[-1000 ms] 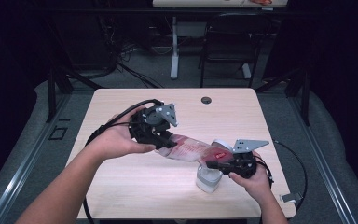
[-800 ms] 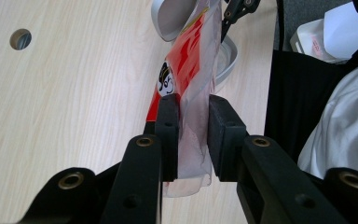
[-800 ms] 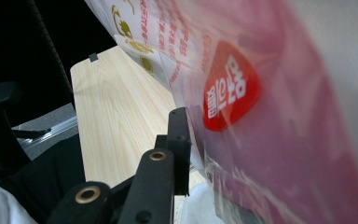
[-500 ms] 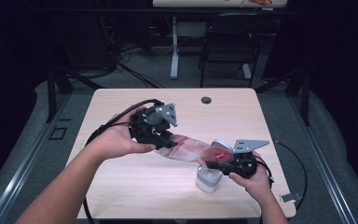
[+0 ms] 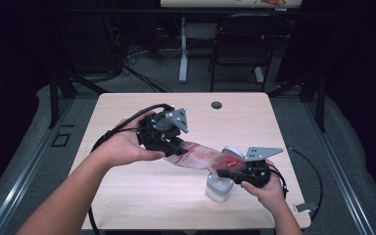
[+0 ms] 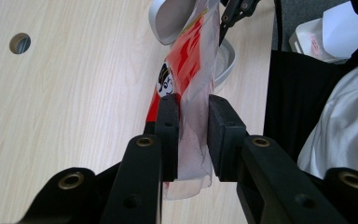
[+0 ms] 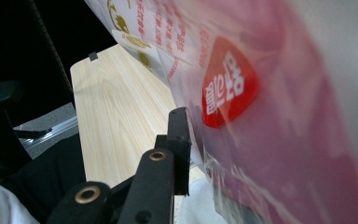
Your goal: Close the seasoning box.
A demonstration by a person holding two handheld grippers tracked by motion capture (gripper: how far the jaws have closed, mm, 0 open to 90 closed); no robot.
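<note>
A pale wood-grain table (image 5: 142,196) with a round cable hole (image 5: 217,105) near its far edge stands in a dark room; grey floor, cables and a black chair (image 5: 240,44) lie beyond. Above the table's middle, a red-printed clear plastic bag (image 5: 203,158) stretches between the left gripper (image 5: 174,152), clamped on its left end, and the right gripper (image 5: 223,174), clamped on its right end beside a white container (image 5: 218,188).

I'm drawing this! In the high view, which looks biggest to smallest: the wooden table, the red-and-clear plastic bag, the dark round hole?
1. Light wooden table
2. Red-and-clear plastic bag
3. Dark round hole in the tabletop
</note>
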